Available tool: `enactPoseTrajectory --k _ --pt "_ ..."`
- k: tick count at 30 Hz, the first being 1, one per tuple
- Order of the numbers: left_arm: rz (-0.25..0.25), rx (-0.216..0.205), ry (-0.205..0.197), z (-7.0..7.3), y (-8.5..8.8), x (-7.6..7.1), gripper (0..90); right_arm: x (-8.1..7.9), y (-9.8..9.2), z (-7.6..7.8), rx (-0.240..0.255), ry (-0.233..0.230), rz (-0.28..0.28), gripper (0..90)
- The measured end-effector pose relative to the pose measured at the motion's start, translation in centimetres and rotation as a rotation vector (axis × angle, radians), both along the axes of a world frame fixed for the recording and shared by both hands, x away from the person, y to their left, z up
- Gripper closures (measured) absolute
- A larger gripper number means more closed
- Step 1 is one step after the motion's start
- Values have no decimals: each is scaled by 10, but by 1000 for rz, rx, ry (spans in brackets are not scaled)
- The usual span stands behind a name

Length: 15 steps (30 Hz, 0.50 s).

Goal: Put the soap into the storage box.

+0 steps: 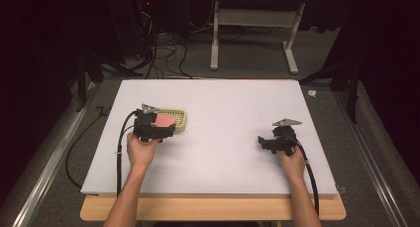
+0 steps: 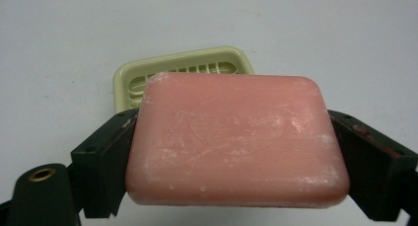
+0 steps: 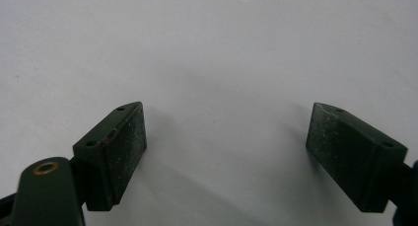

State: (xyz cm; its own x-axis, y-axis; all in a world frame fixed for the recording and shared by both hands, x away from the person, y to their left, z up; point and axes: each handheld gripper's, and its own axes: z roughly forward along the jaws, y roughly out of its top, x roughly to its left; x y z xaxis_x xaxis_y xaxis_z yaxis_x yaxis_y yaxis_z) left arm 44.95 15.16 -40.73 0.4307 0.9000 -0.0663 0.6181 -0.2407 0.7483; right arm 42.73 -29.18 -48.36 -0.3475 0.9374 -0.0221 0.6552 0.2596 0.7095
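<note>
Left claw (image 2: 236, 152): clamped on 1 pink soap bar (image 2: 236, 142), both jaws pressed against its 2 short ends. I hold the bar flat, its broad face up, with whitish scuffs across the surface of the soap. From the high view, my left claw (image 1: 166, 129) sits at the left part of the white surface (image 1: 223, 138), and the soap bar (image 1: 164, 120) overlaps the near edge of the pale yellow soap dish (image 1: 179, 119). In the left gripper view the slotted soap dish (image 2: 187, 70) lies just behind the bar; whether bar and dish touch, I cannot tell.

Right claw (image 3: 226, 152): jaws spread wide, nothing between them, bare white surface (image 3: 212, 53) beneath. It rests at the right part of the surface (image 1: 261, 141), well apart from the dish.
</note>
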Motion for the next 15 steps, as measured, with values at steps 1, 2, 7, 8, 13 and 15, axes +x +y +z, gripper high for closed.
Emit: enactPoseTrajectory --k 1,2,7,8,13,15 --pt "0 0 0 0 0 0 139 0 0 0 0 0 0 161" --pt "3 2 0 1 0 1 139 0 0 0 1 1 -1 161" --pt "12 15 -3 2 -1 7 139 0 0 0 1 1 -1 161" --pt "11 18 2 2 -1 10 139 0 0 0 1 1 -1 161" --pt "16 22 8 2 -2 15 139 0 0 0 1 1 -1 161" --pt "19 16 6 2 -2 18 139 0 0 0 1 0 -1 161"
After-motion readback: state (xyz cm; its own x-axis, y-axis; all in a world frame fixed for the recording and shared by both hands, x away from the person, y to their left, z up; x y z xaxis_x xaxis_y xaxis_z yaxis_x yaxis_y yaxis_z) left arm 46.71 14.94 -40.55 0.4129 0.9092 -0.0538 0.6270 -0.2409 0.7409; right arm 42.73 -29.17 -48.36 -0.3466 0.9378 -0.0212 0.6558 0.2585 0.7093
